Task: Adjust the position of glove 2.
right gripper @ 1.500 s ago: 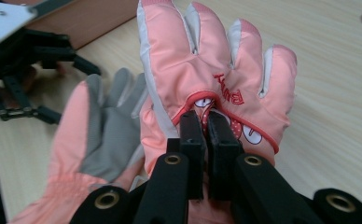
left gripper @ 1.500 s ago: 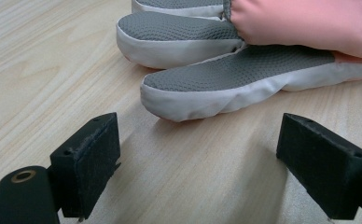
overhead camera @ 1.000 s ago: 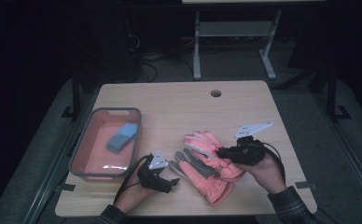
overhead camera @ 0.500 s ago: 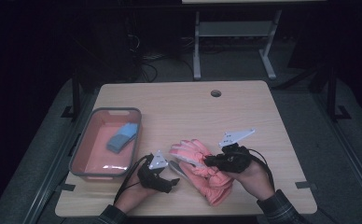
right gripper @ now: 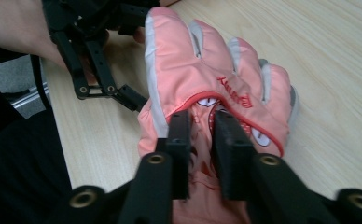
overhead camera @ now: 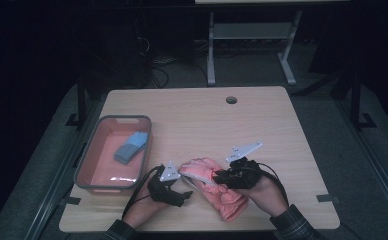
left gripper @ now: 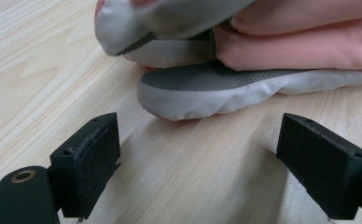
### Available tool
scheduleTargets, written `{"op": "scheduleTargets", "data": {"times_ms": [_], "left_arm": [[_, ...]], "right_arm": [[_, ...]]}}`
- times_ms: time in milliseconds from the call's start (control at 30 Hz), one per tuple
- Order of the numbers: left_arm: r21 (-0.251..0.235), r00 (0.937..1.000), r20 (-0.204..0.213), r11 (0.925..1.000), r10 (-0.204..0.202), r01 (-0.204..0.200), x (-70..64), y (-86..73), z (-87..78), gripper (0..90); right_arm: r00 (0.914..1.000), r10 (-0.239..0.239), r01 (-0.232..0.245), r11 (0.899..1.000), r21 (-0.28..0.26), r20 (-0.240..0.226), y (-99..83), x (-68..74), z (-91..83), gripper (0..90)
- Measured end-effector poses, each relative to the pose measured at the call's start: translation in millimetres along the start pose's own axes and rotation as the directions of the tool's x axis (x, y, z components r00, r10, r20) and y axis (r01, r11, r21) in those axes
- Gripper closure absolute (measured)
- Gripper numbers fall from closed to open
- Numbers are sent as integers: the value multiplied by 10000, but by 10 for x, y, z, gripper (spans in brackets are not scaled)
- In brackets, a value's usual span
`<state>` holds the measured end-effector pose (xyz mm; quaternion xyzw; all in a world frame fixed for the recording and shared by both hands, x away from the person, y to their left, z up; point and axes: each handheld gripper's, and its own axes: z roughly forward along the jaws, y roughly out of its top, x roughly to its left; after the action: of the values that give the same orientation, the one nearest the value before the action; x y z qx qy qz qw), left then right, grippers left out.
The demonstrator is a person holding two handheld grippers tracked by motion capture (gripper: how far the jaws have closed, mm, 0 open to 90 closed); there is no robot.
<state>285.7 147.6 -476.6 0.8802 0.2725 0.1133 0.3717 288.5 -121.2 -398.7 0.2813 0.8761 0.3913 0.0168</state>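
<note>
Item 1: pink glove (overhead camera: 217, 187), pink shell with grey finger panels and red lettering on the back; lies on the front part of the wooden counter (overhead camera: 192, 120), between the two hands. It appears folded or stacked on itself, an upper layer resting over a lower one; whether this is one glove or a pair cannot be told.

Item 2: right gripper (right gripper: 202, 135), held from the front right. Jaws nearly closed, pinching the red-trimmed edge of the glove's upper layer at the back of the hand, with the glove fingers pointing away from the camera.

Item 3: left gripper (left gripper: 198, 163), held from the front left, low over the counter. Jaws wide apart and holding nothing; a grey, dotted glove fingertip (left gripper: 207, 93) lies just ahead of them, apart from both pads.

Item 4: grey-rimmed tray (overhead camera: 89, 165) at the counter's left, pink inside, containing a blue block (overhead camera: 130, 147); well apart from the glove.

Step in hand, judged: glove handling, upper layer pinned by the right gripper while the left lines up on the finger end.

Next move, judged: the left gripper goes forward until the grey fingertip sits between its pads, then closes; the right keeps its pinch so the fabric does not slide
</note>
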Motion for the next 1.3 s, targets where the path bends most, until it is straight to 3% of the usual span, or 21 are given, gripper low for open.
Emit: {"op": "scheduleTargets", "data": {"times_ms": [167, 333, 400, 433, 500, 600, 767, 900, 1100, 1300], "left_arm": [[0, 10000, -5, 10000, -36, 36, -4, 1, 1, 126], [414, 10000, -24, 9991, 23, -22, -48, 31, -24, 129], [646, 9999, -100, 9979, -23, 30, -69, 37, -47, 136], [719, 9996, -226, 9973, -151, 167, -90, 34, -70, 139], [762, 9982, -590, 9971, -41, 86, -115, 39, -140, 164], [511, 9983, -568, 9986, -91, 120, -169, 55, -242, 334], [558, 9999, 116, 9984, 9, -15, -246, 108, -269, 673], [476, 9973, 735, 9989, -29, -6, -311, 154, -263, 876], [447, 9928, 1199, 9990, 32, -86, -434, 220, -177, 895], [483, 9903, 1391, 9988, 46, -115, -478, 304, -47, 894]], "right_arm": [[10000, 26, -26, 9998, -189, 4, 20, -5, -47, 534], [9997, -235, 237, 9973, -696, 45, 40, -23, -156, 468], [9996, -267, 270, 9957, -890, 46, 36, -44, -198, 478], [9996, -273, 279, 9952, -941, 79, 30, -54, -214, 489], [9994, -288, 307, 9934, -1102, 189, 11, -92, -262, 524], [9987, -116, 177, 9921, -1239, 498, -44, -180, -363, 614], [9935, 282, -157, 9935, -1128, 1103, -220, -348, -474, 823], [9902, 348, -204, 9941, -1062, 1356, -379, -436, -529, 897], [9927, 523, -466, 9974, -541, 1087, -644, -566, -492, 898], [9970, 437, -435, 9990, -38, 638, -785, -574, -397, 898]]}}
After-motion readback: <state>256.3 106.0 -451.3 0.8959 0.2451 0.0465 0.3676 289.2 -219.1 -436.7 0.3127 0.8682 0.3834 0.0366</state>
